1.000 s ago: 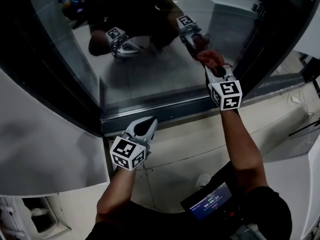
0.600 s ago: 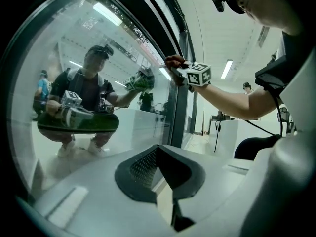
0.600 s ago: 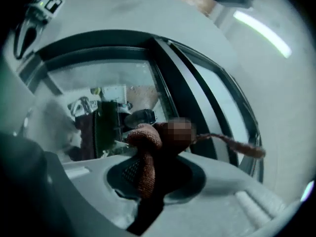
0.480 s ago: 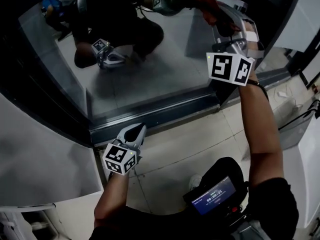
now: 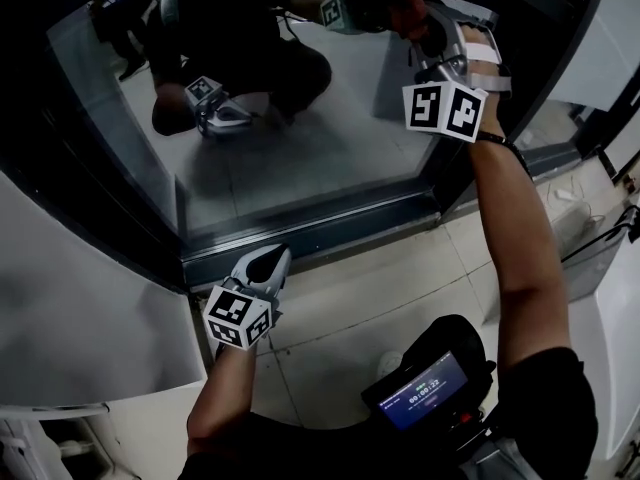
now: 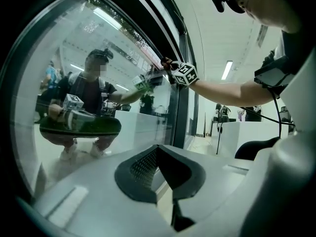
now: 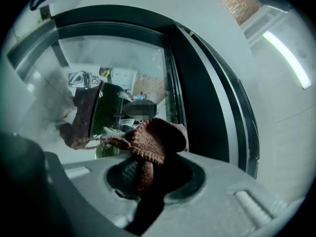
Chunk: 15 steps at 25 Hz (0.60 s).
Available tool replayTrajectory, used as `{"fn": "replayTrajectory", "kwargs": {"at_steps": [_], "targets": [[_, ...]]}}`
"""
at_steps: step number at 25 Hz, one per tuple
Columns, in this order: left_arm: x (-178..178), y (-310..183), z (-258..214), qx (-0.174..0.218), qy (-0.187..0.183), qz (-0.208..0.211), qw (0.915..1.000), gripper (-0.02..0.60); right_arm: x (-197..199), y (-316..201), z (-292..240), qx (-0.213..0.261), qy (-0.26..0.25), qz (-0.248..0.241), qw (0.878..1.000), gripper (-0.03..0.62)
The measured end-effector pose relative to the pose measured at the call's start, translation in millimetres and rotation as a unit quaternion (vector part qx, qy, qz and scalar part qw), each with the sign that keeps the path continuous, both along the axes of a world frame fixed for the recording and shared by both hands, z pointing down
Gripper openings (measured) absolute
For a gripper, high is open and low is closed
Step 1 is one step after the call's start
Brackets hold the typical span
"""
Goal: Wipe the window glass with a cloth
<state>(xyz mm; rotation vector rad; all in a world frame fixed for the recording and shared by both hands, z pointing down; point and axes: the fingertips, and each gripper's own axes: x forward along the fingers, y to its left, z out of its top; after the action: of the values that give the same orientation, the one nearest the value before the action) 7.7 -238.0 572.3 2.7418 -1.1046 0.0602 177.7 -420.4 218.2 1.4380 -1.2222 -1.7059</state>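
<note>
The window glass fills the top of the head view and mirrors the person and both grippers. High on its right side, my right gripper is shut on a reddish-brown knitted cloth and holds it at the pane. In the right gripper view the cloth bunches out of the right gripper in front of the glass. My left gripper hangs low by the bottom frame, shut and holding nothing. From the left gripper the pane lies just ahead.
A dark bottom frame runs under the glass and a dark post bounds it on the right. Pale floor tiles lie below. A white curved panel stands at the left. A small screen sits at the person's waist.
My right gripper has carried the cloth up the glass from mid-height to the top right, then slightly left. The left gripper has stayed by the bottom frame.
</note>
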Motion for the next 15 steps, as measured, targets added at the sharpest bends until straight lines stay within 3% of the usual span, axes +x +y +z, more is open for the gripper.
{"fn": "replayTrajectory", "kwargs": {"at_steps": [15], "targets": [[-4.9, -10.3, 18.0, -0.017, 0.007, 0.005, 0.9998, 0.017, -15.8, -0.4, 98.2, -0.043, -0.014, -0.043, 0.998, 0.043]]}}
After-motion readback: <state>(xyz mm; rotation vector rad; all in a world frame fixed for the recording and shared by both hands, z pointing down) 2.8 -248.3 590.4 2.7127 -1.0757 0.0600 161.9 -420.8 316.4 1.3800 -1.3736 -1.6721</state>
